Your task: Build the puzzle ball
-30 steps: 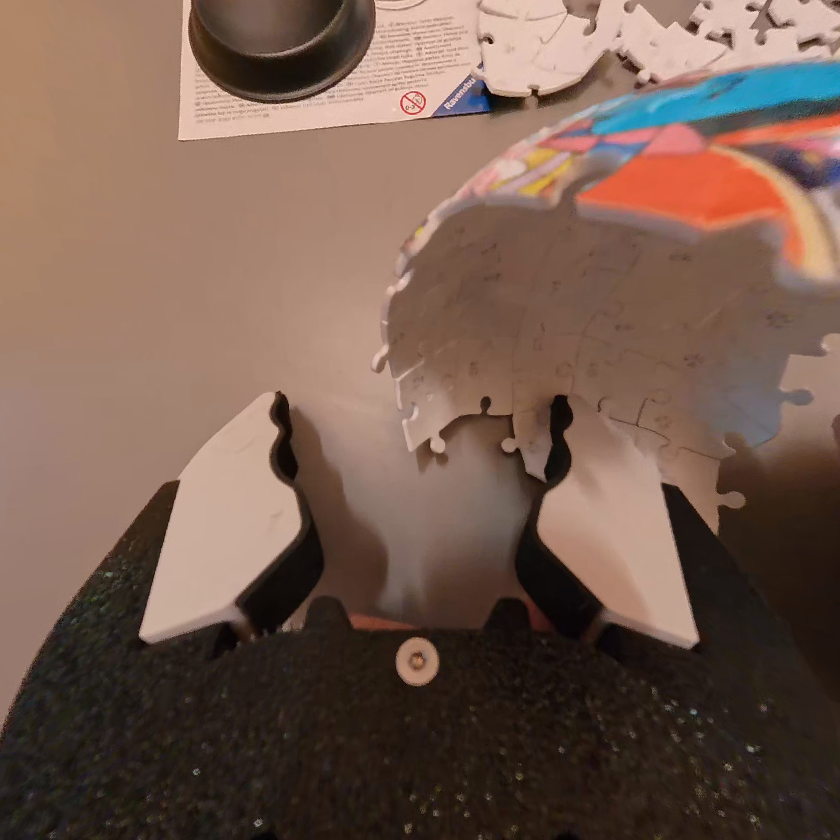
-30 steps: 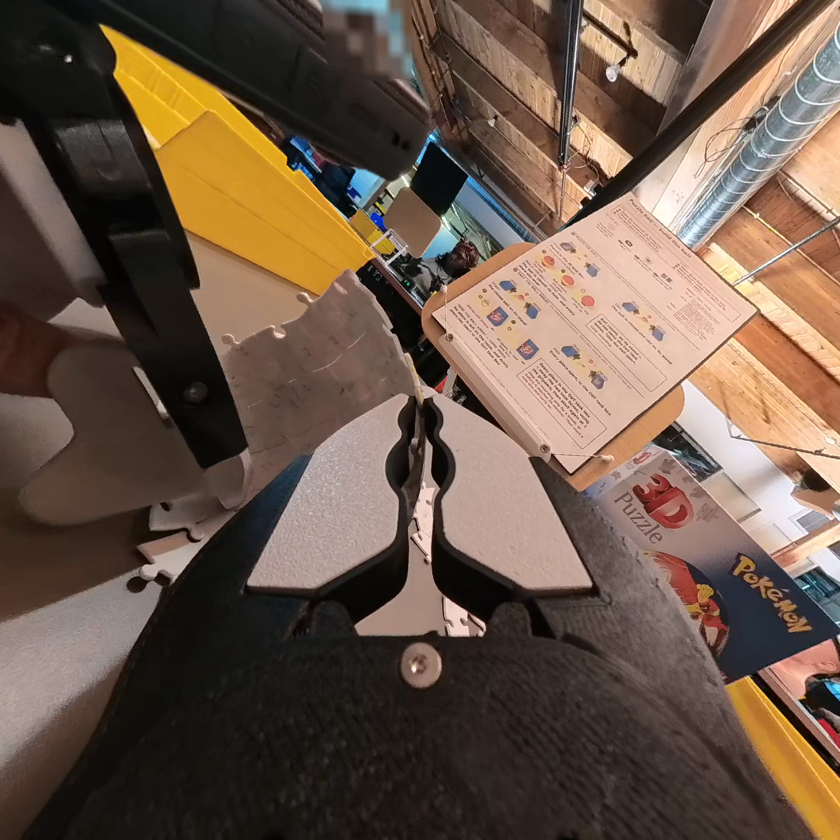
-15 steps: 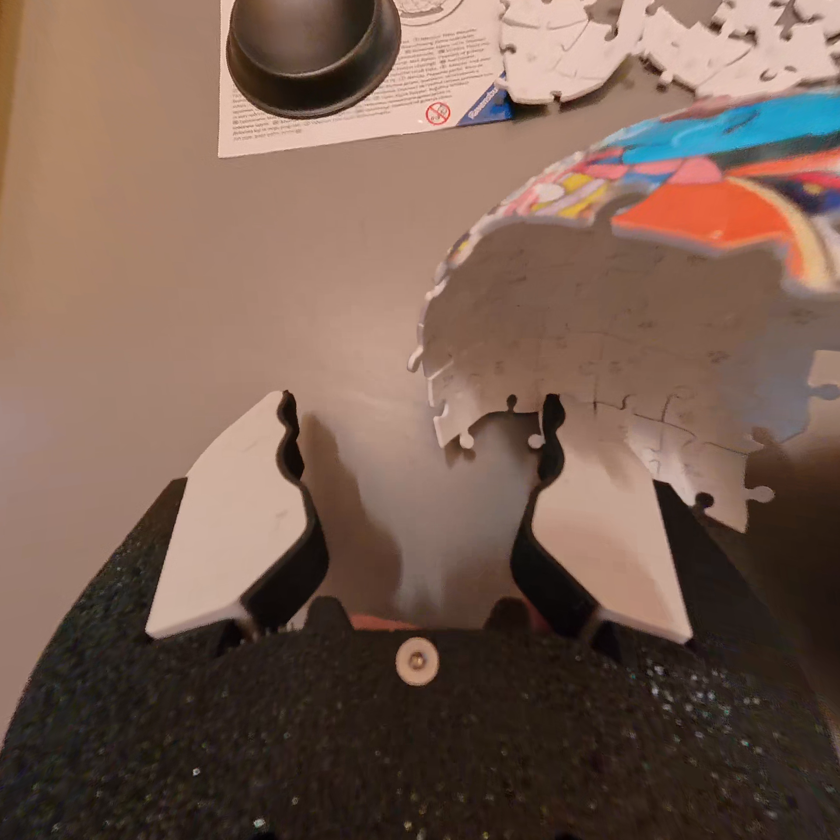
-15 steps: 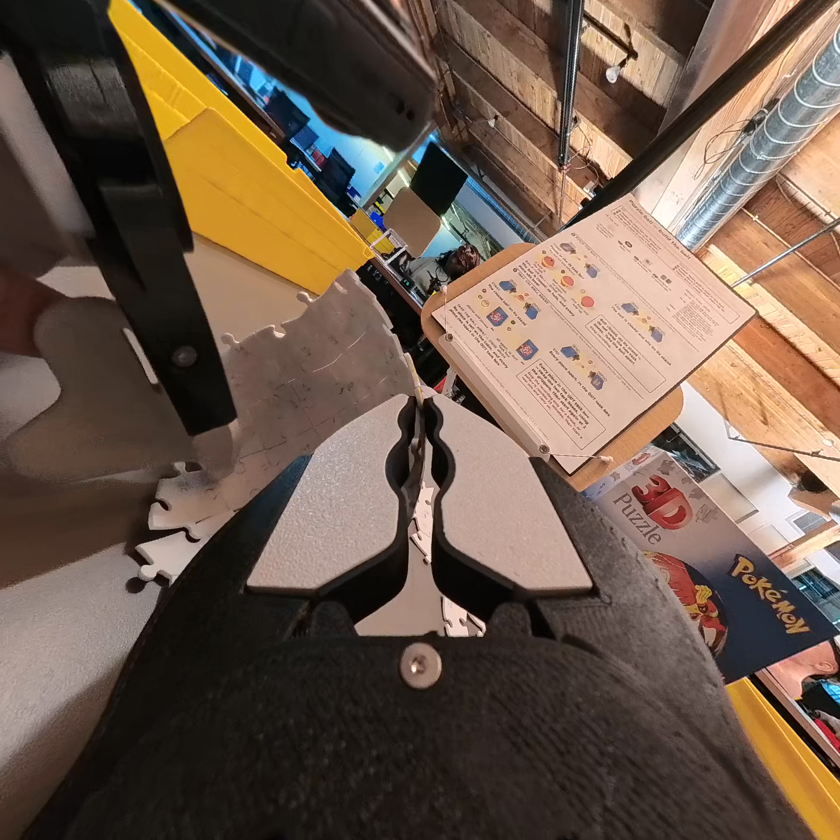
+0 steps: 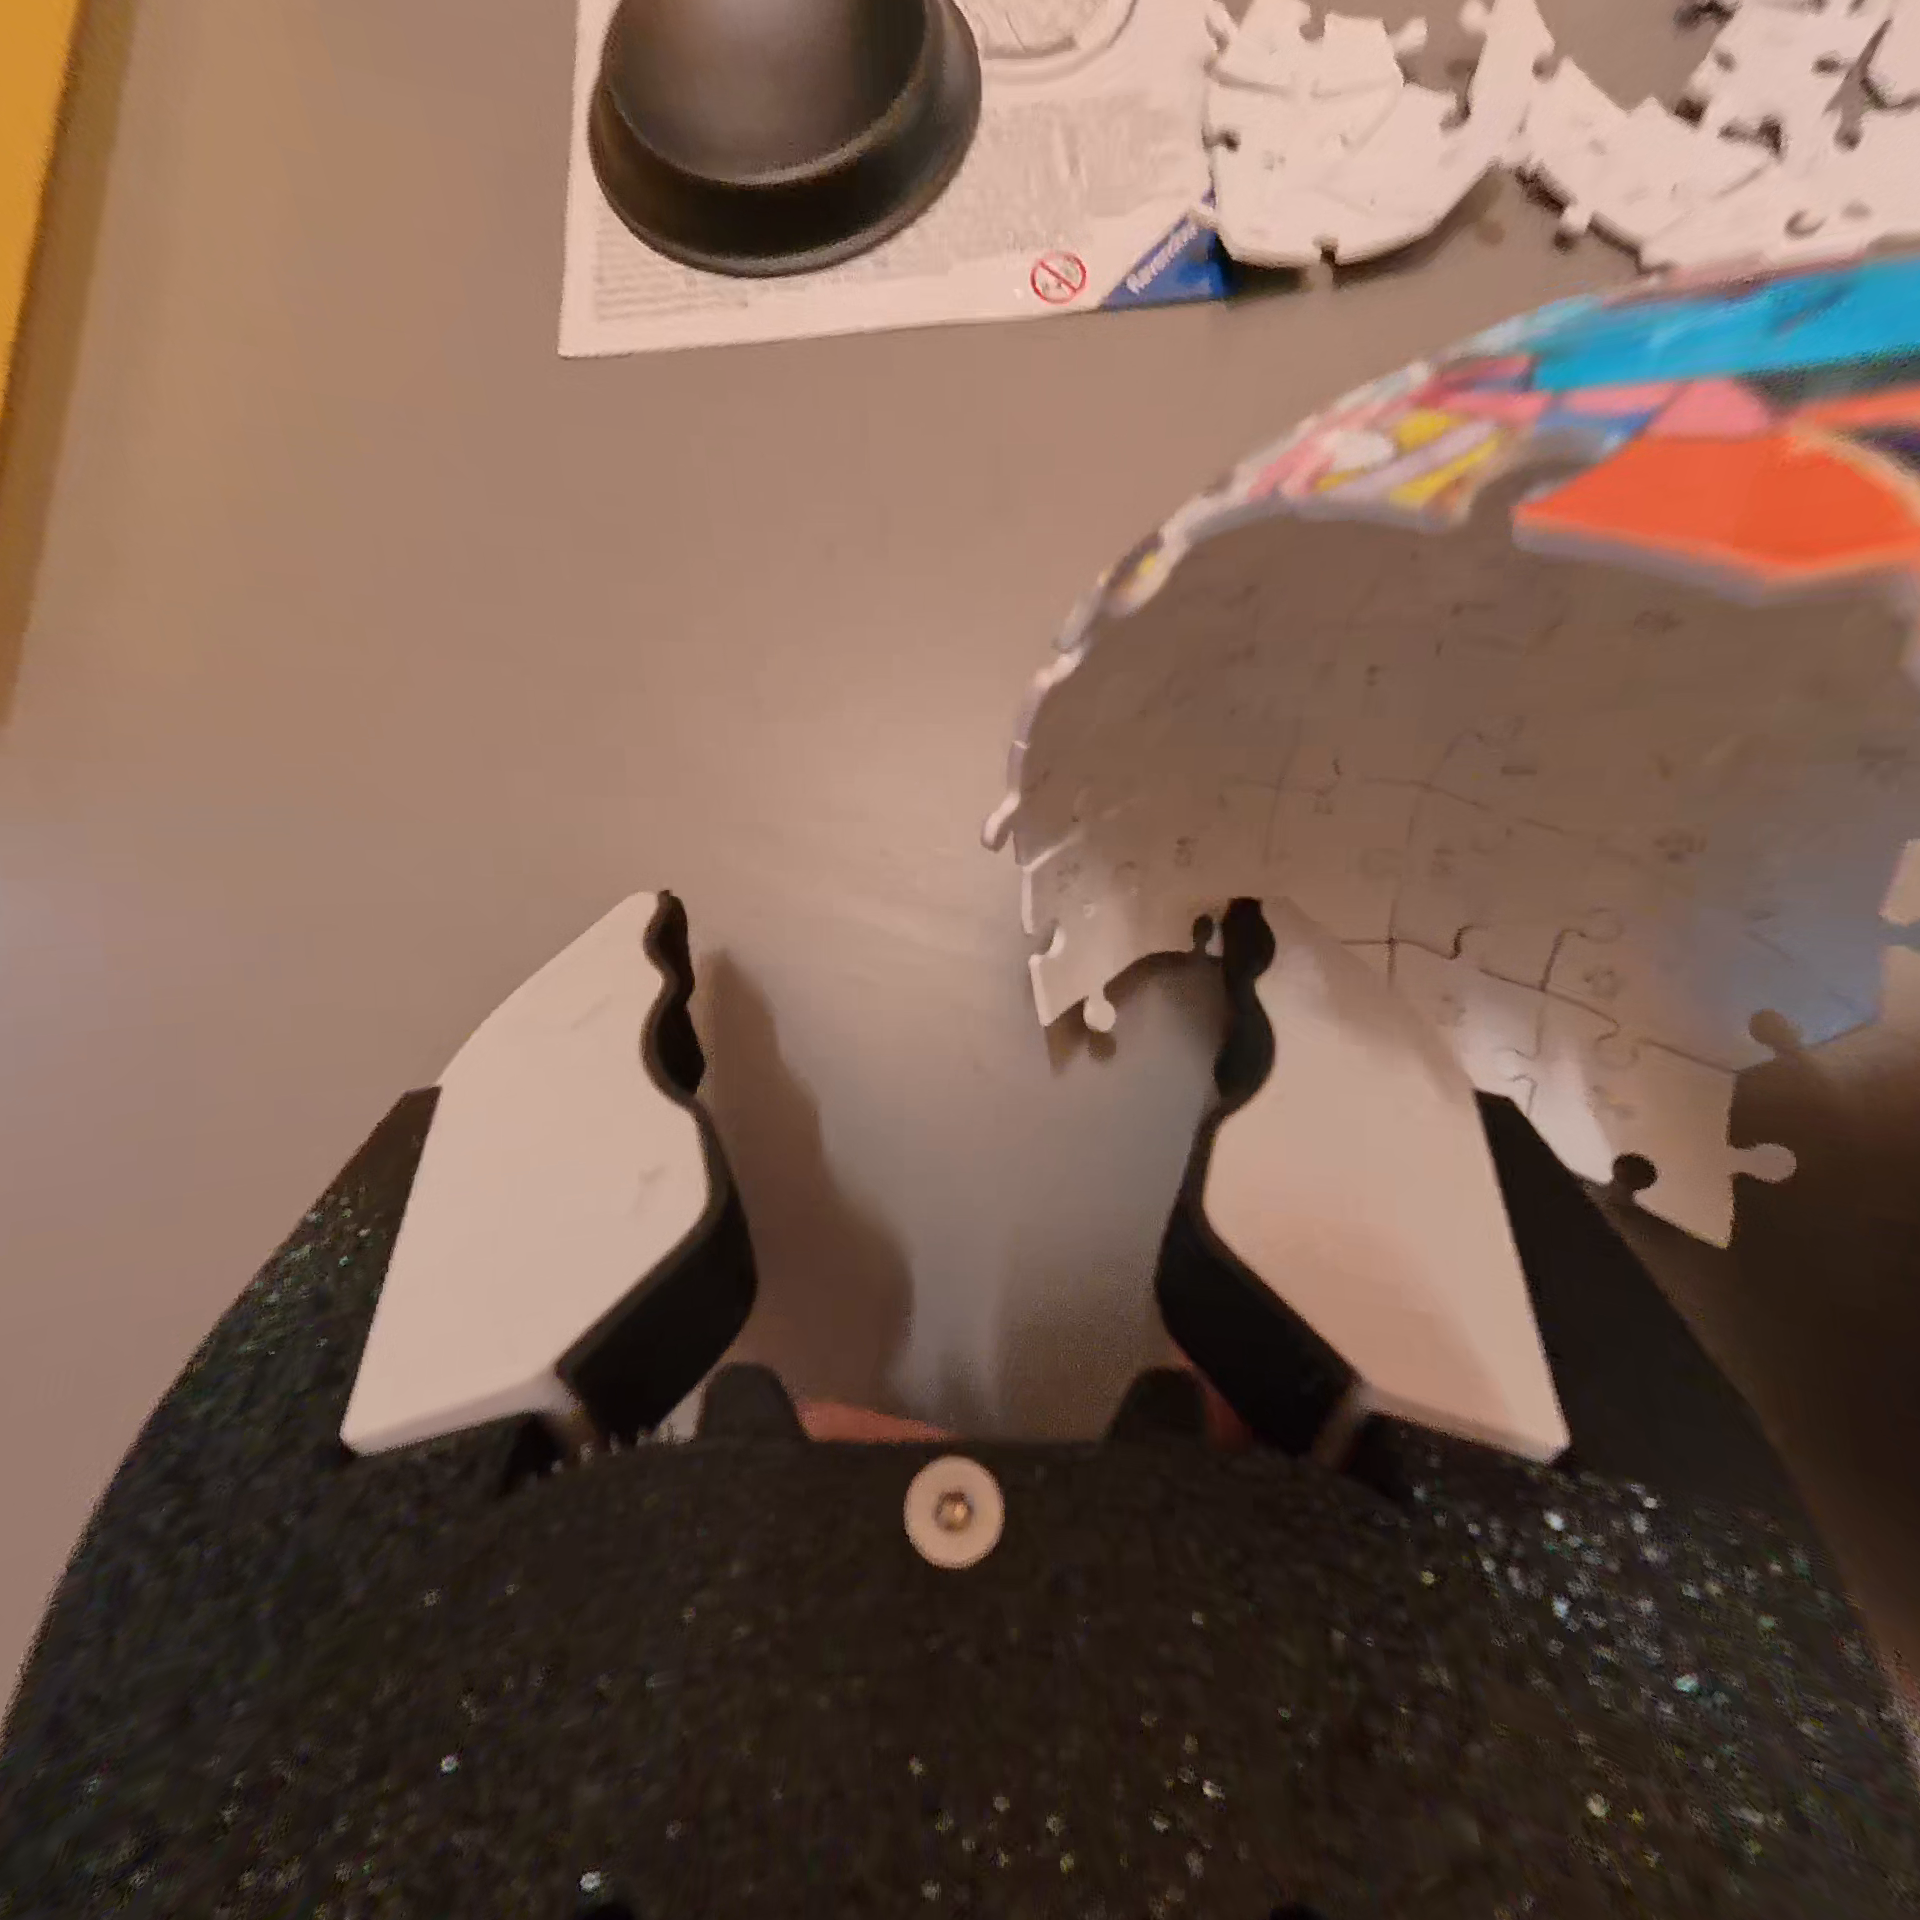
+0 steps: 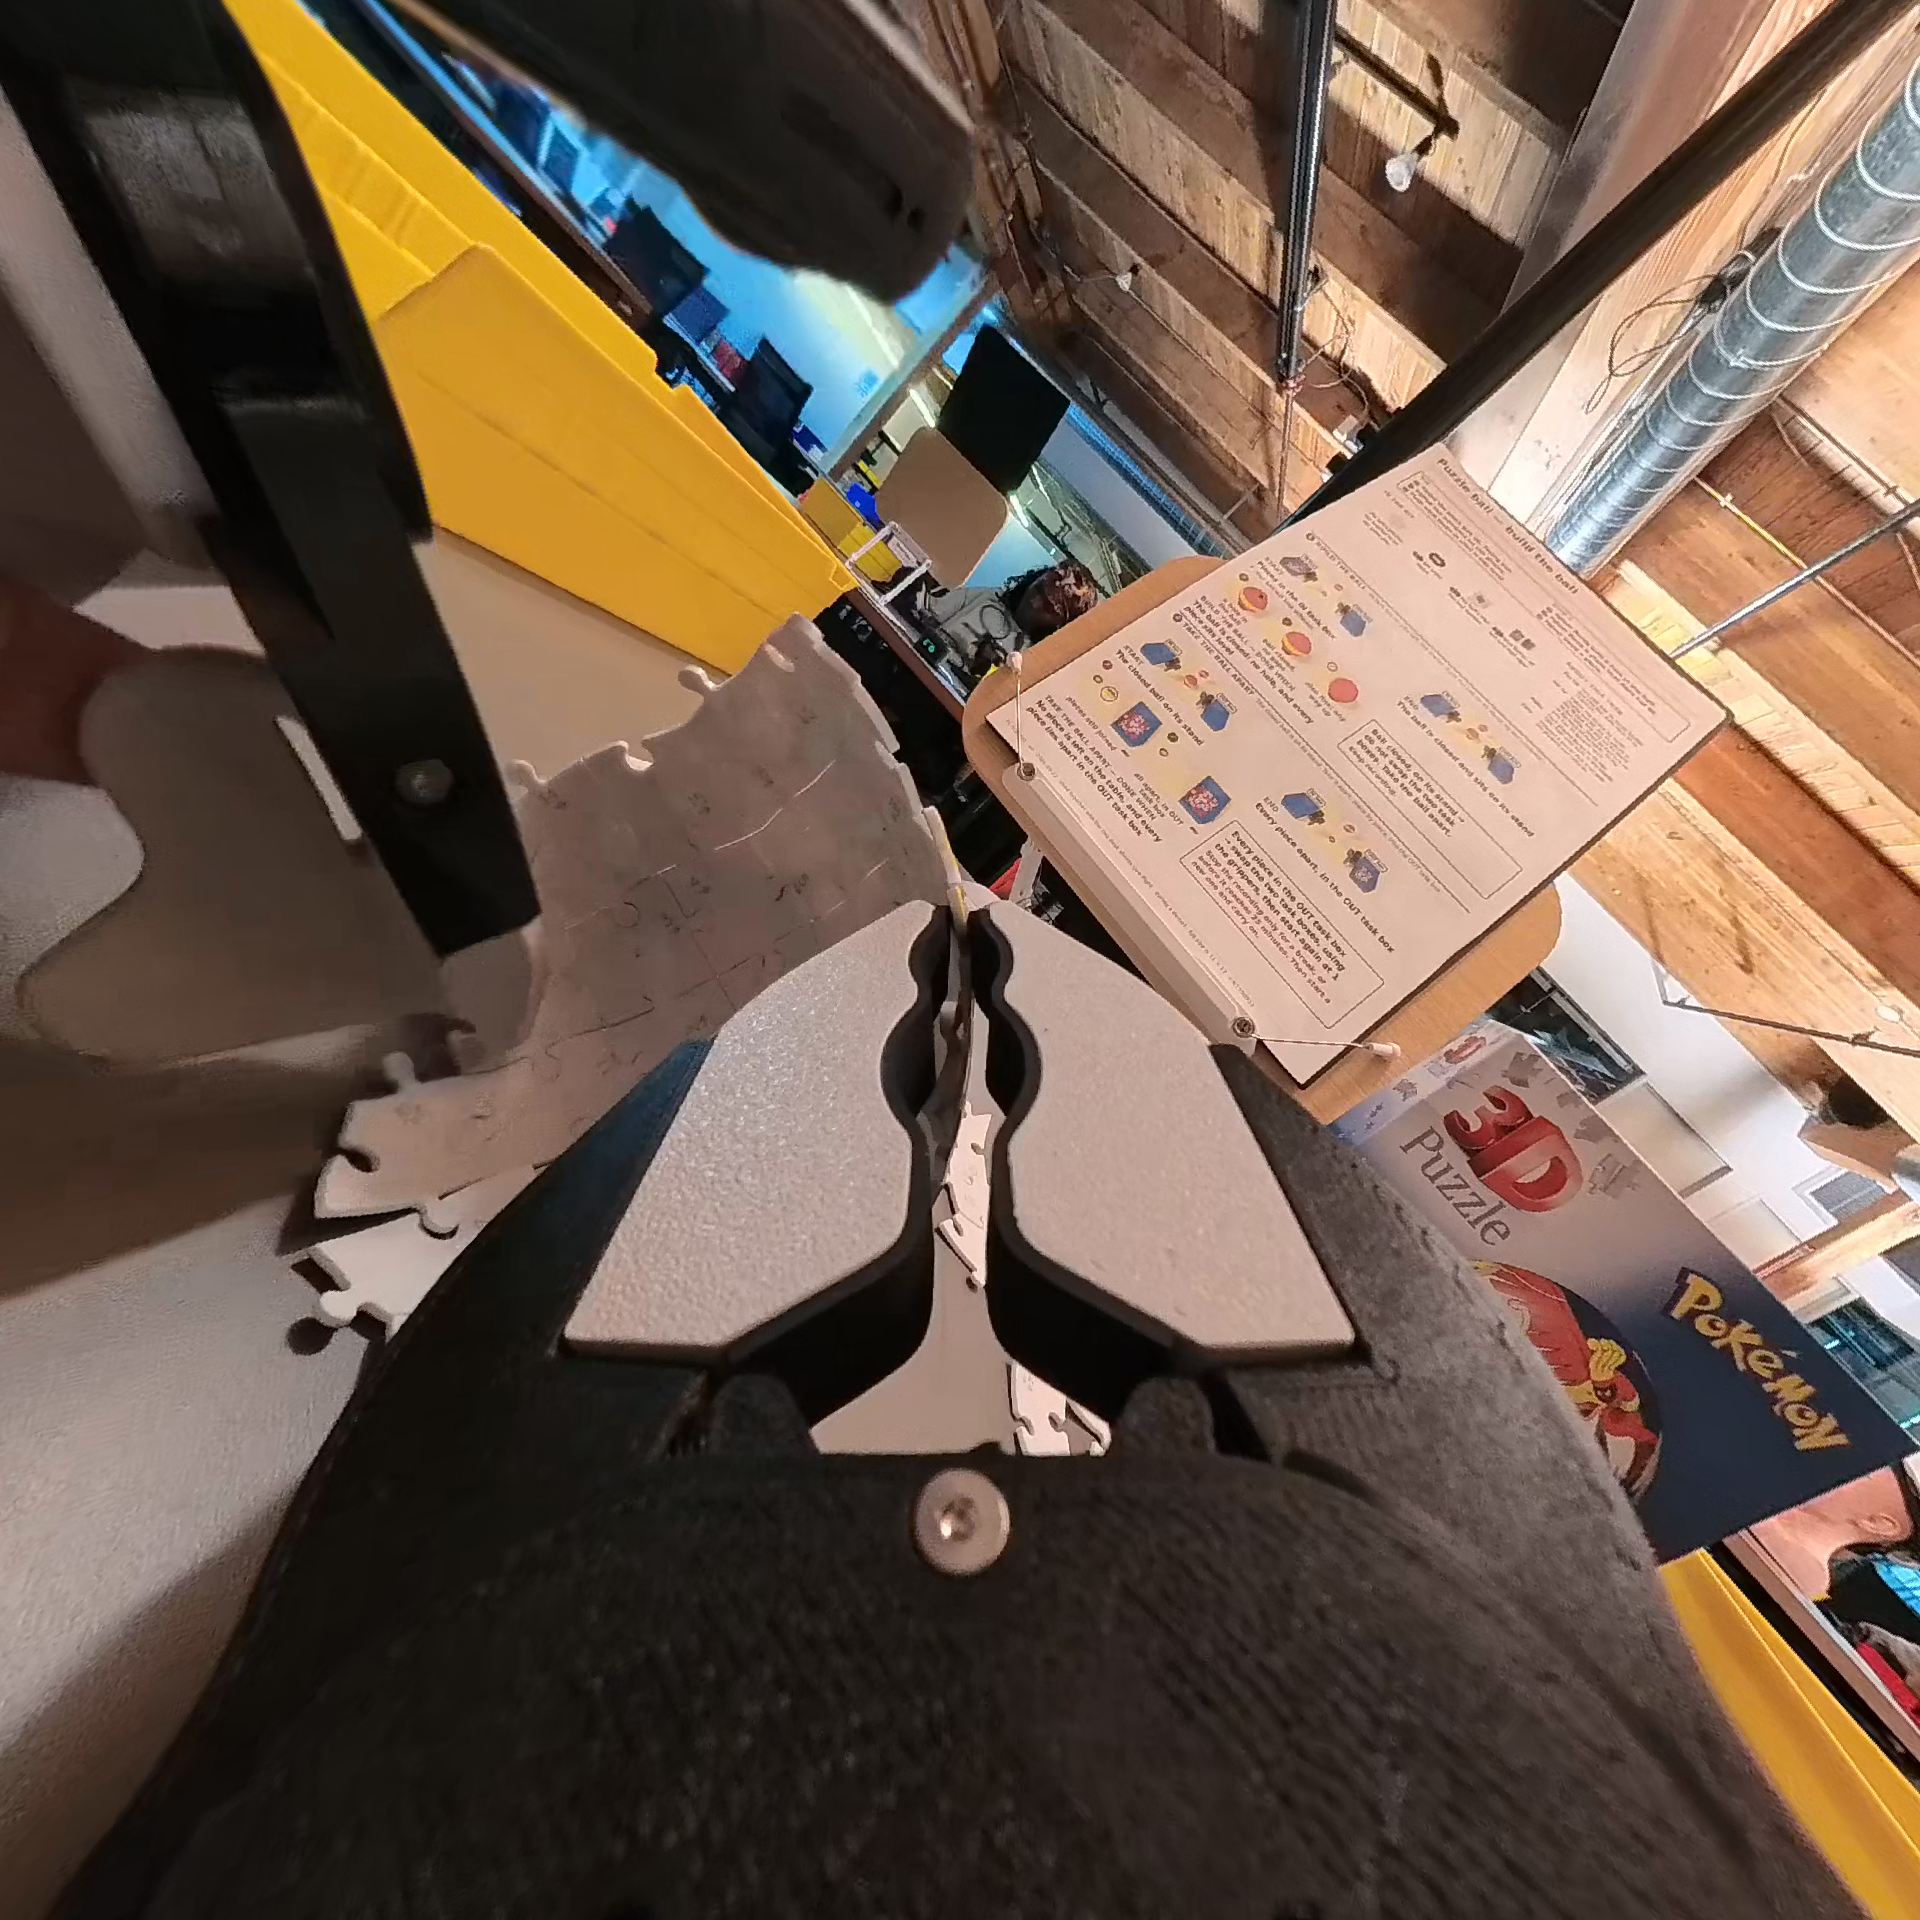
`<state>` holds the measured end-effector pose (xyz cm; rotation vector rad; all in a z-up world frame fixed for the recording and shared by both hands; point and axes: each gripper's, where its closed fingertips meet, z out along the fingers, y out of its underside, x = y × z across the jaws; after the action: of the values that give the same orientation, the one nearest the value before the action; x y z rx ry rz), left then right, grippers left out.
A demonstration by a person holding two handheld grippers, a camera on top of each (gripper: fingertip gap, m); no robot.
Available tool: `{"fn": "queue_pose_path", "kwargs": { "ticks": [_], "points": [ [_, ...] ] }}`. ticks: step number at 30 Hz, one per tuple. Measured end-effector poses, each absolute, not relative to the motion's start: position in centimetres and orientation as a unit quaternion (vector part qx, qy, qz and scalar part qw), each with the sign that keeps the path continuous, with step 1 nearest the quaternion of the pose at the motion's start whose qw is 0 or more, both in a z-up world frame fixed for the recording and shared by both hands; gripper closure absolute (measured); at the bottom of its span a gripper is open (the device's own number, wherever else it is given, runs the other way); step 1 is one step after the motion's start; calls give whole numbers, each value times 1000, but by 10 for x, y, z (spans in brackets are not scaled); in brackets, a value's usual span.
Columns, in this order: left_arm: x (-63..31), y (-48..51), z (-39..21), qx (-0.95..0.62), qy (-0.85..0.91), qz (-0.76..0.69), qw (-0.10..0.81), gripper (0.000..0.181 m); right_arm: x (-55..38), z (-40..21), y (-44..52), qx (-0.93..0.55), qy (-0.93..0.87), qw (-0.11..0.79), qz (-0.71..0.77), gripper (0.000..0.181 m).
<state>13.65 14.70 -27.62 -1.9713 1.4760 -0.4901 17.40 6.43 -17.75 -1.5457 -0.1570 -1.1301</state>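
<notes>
A partly built puzzle ball shell (image 5: 1455, 748), white inside and brightly coloured outside, hangs above the grey table (image 5: 520, 623) on the right of the left wrist view. My left gripper (image 5: 953, 914) is open and empty. Its right fingertip (image 5: 1247, 935) overlaps the shell's lower jagged edge; I cannot tell whether they touch. My right gripper (image 6: 961, 920) is shut on the shell's rim, and the shell's white inner face (image 6: 727, 862) rises to its left. The left gripper's body (image 6: 312, 623) shows large at the left of that view.
A black round stand (image 5: 779, 125) sits on a printed sheet (image 5: 831, 301) at the far edge. Loose white puzzle pieces (image 5: 1351, 135) lie at the far right. An instruction board (image 6: 1351, 748), a puzzle box (image 6: 1610, 1299) and yellow bins (image 6: 571, 416) stand beyond.
The shell has shifted right in the left wrist view, as the left gripper slid left, still open. In the right view the left gripper has moved up and left. The right grip is unchanged.
</notes>
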Motion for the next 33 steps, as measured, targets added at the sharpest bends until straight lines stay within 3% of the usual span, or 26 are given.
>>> {"fn": "queue_pose_path", "kwargs": {
  "ticks": [10,20,26,33],
  "points": [
    [137,141,-281,-738,577,-177,303,83,174,-178,64,-660,-68,572,-483,177],
    [137,146,-284,-740,578,-168,299,71,173,-179,65,-662,-72,570,-482,177],
    [141,135,-279,-711,596,-174,331,90,174,-179,65,-662,-69,570,-482,177],
    [142,129,-272,-717,565,-220,344,92,175,-179,62,-662,-65,570,-483,177]
  ]
}}
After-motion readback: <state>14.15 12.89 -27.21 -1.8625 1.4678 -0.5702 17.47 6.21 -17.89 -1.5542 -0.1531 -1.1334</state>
